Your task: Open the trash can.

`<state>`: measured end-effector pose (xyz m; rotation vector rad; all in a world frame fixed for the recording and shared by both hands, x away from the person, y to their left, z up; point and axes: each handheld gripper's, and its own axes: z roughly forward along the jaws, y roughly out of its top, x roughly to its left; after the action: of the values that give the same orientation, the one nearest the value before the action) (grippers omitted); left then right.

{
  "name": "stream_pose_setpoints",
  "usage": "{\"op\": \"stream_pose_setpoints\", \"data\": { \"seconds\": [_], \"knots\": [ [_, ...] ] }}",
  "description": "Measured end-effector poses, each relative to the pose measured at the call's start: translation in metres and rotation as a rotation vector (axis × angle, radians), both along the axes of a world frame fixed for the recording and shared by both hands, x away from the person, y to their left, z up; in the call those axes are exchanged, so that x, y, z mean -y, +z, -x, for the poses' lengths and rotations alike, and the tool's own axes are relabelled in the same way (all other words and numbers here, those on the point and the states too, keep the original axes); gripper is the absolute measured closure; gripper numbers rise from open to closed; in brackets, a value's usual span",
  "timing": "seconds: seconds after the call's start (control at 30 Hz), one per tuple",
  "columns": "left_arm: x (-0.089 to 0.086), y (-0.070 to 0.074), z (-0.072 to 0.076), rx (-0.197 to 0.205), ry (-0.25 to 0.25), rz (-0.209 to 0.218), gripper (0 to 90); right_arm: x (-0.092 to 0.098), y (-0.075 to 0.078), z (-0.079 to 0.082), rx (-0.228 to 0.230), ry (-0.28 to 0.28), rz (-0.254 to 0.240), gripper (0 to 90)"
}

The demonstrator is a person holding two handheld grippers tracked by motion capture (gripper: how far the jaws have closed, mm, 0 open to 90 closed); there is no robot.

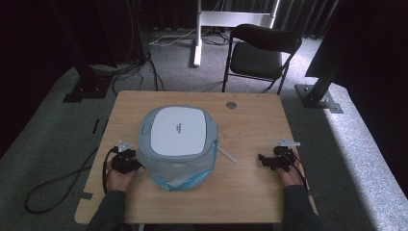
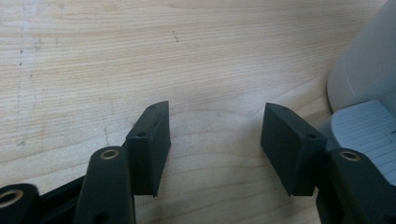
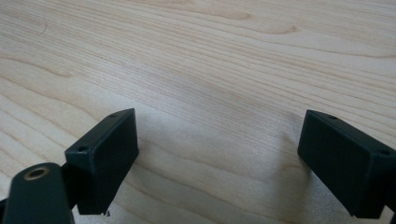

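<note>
A grey and white lidded bin (image 1: 178, 134) lies on the wooden table (image 1: 250, 120), its mouth lined with a clear and blue plastic bag (image 1: 180, 173). My left gripper (image 1: 139, 167) rests on the table just left of the bin, open, with bare wood between its jaws (image 2: 215, 135); the bin's white wall (image 2: 369, 65) shows at the right edge of the left gripper view. My right gripper (image 1: 261, 159) rests near the table's right edge, open and empty (image 3: 218, 140), well apart from the bin.
A thin white stick (image 1: 226, 155) lies on the table right of the bin. A round cable hole (image 1: 231, 104) sits near the far edge. Behind the table stand a black folding chair (image 1: 260, 53) and a white stand (image 1: 197, 33). A cable (image 1: 53, 187) trails off left.
</note>
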<state>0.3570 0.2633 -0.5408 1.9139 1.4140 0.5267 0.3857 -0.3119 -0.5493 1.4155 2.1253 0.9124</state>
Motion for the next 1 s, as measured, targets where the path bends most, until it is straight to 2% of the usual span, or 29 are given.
{"op": "stream_pose_setpoints", "data": {
  "seconds": [0.13, 0.37, 0.43, 0.7, 1.0],
  "knots": [
    [0.002, 0.001, 0.000, -0.007, 0.004, -0.018, 43.2, 0.000, 0.000, 0.001, 0.000, 0.002, 0.000, 11.3],
    [0.002, 0.002, 0.001, -0.013, -0.006, -0.021, 44.0, 0.000, 0.000, 0.001, 0.000, 0.002, 0.000, 11.3],
    [0.002, 0.003, 0.001, -0.023, -0.012, -0.008, 44.0, 0.000, 0.000, 0.001, -0.001, 0.002, 0.000, 11.2],
    [0.002, 0.006, 0.001, -0.009, -0.040, 0.026, 44.1, 0.000, 0.000, 0.001, 0.001, -0.008, -0.002, 12.2],
    [0.005, 0.014, 0.002, 0.004, -0.056, 0.027, 44.6, -0.001, 0.000, 0.001, 0.001, -0.011, -0.001, 12.2]
  ]
}}
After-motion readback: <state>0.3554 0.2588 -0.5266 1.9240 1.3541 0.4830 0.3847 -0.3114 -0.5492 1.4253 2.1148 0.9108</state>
